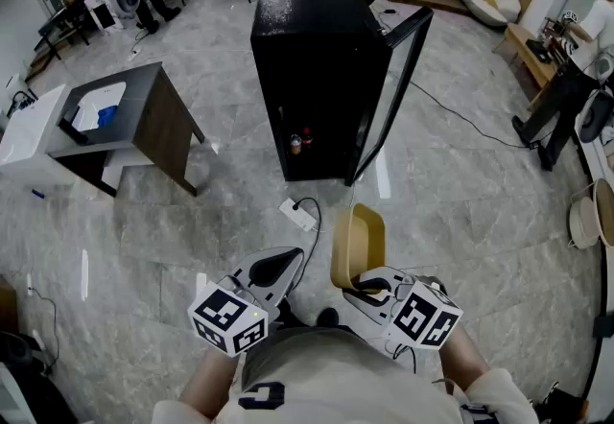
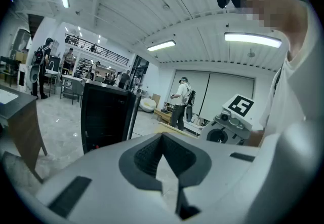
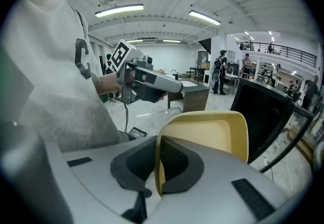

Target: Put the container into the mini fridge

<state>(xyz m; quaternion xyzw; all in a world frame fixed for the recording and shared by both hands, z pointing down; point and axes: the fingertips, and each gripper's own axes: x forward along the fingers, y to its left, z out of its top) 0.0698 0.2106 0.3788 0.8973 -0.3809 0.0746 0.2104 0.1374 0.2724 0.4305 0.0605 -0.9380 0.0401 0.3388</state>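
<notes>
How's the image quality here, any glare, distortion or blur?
Head view: edges bend, light streaks glare on the glossy floor. Left gripper view: strong fisheye, dark corners, ceiling light blown out. Right gripper view: same fisheye, container sharp.

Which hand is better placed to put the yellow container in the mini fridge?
Right. The right claw is shut on the yellow container, facing the mini fridge with its door open. The left claw is shut and empty.

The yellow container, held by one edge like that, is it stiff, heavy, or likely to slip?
Probably light: the container looks empty and thin-walled. It seems stiff, holding its shape while the right tool pinches only one wall. Its smooth surface and edge-only grip could let it swivel or slip.
</notes>
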